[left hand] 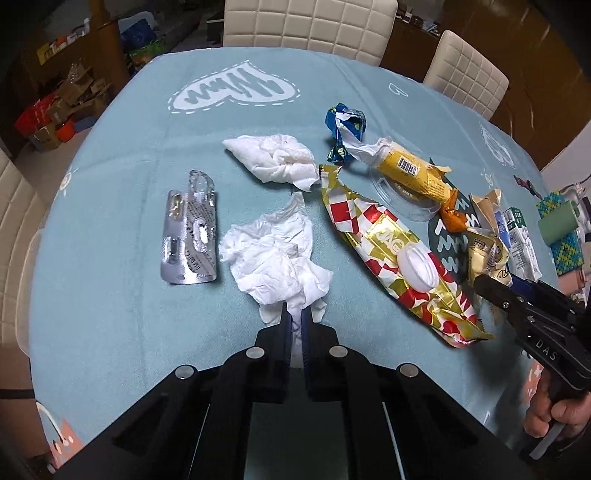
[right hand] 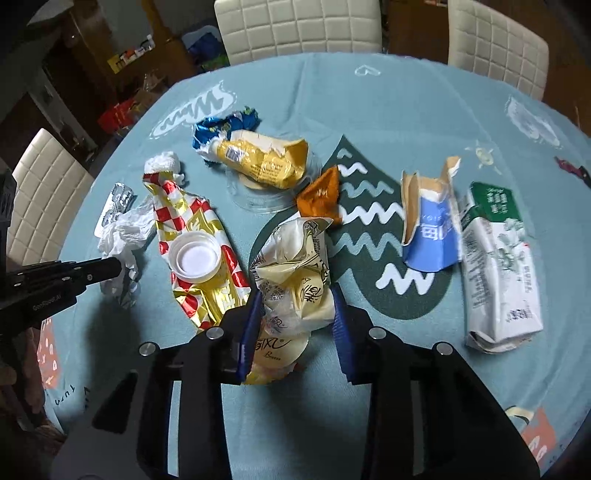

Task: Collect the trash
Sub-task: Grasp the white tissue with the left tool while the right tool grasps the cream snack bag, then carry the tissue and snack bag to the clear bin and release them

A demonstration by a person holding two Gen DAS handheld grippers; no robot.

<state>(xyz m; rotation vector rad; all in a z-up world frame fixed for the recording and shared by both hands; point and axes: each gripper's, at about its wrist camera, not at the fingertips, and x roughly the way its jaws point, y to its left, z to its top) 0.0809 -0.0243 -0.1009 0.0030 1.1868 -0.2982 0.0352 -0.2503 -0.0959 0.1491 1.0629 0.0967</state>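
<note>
My left gripper [left hand: 294, 314] is shut on the near edge of a crumpled white tissue [left hand: 273, 258] on the light blue tablecloth [left hand: 122, 295]; in the right wrist view its black tip [right hand: 116, 266] sits at that tissue [right hand: 122, 236]. The right gripper [right hand: 295, 295] is closed around a crumpled cream snack wrapper [right hand: 295, 269], both blue pads against its sides. From the left wrist view this gripper [left hand: 480, 284] reaches in from the right, a hand on its handle. A red-and-gold checked wrapper [left hand: 399, 258] with a white cap [left hand: 417, 267] on it lies between the two.
More litter lies around: a silver blister pack [left hand: 188, 240], a second tissue [left hand: 273, 158], a blue foil wrapper [left hand: 343, 125], a yellow wrapper [right hand: 266, 158] on a clear lid, an orange wrapper [right hand: 321, 195], a torn blue cup [right hand: 428, 236], a green-white carton [right hand: 498, 266]. Cream chairs [right hand: 295, 26] ring the table.
</note>
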